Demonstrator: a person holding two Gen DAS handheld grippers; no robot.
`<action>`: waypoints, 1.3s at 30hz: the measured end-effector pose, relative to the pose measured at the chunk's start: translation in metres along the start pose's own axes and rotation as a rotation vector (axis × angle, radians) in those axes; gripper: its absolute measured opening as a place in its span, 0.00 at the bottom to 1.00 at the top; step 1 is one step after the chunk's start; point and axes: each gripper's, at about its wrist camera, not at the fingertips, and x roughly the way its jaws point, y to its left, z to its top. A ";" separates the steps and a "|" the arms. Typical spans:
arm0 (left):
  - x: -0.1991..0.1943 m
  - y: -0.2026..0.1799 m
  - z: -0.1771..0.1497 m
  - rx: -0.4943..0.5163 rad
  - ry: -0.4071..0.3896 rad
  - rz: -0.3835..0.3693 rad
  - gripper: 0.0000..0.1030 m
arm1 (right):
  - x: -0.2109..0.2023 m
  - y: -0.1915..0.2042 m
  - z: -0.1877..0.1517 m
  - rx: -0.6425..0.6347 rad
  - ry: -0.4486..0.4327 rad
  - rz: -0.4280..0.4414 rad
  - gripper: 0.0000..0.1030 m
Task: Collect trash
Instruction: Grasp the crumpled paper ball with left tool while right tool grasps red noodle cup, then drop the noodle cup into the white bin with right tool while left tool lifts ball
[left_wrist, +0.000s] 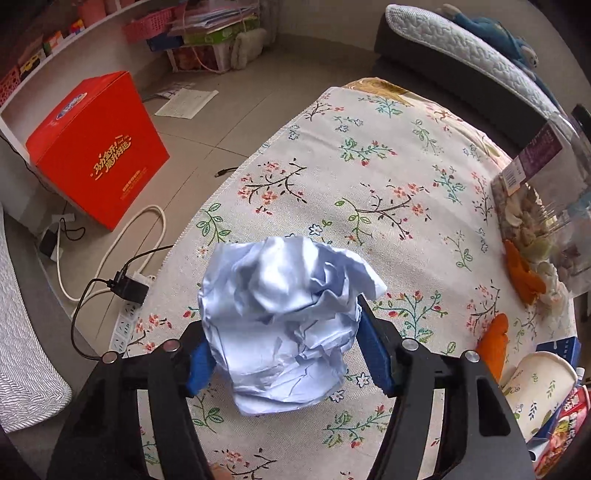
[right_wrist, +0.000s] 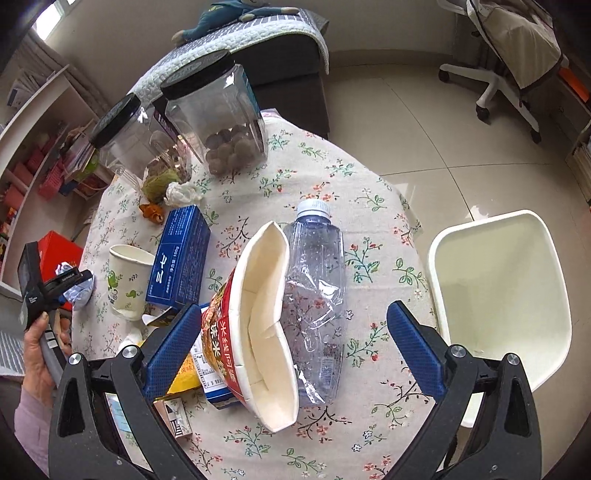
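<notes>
My left gripper (left_wrist: 284, 332) is shut on a crumpled ball of pale blue paper (left_wrist: 284, 317) and holds it over the floral tablecloth (left_wrist: 369, 177); gripper and paper also show in the right wrist view (right_wrist: 79, 288). My right gripper (right_wrist: 291, 343) is open over a crushed paper noodle bowl (right_wrist: 258, 325) and an empty clear plastic bottle (right_wrist: 317, 291), both lying between its fingers. A white trash bin (right_wrist: 502, 295) stands on the floor right of the table. A paper cup (right_wrist: 127, 280), a blue box (right_wrist: 179, 258), orange peel (right_wrist: 151, 212) and a tissue wad (right_wrist: 183, 194) lie on the table.
Two black-lidded clear jars (right_wrist: 221, 118) stand at the table's far side. A red box (left_wrist: 99, 147), a power strip (left_wrist: 125, 321) and cables lie on the floor to the left. A sofa (right_wrist: 280, 48) and an office chair (right_wrist: 509, 55) stand beyond.
</notes>
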 end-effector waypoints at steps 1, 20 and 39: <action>-0.004 -0.004 -0.002 0.025 -0.014 0.008 0.61 | 0.005 0.002 -0.002 -0.011 0.015 -0.003 0.93; -0.160 -0.086 -0.079 0.193 -0.290 -0.284 0.61 | 0.006 0.005 -0.020 -0.038 0.040 0.144 0.36; -0.193 -0.116 -0.120 0.275 -0.387 -0.325 0.61 | -0.048 0.008 -0.020 -0.083 -0.150 0.189 0.25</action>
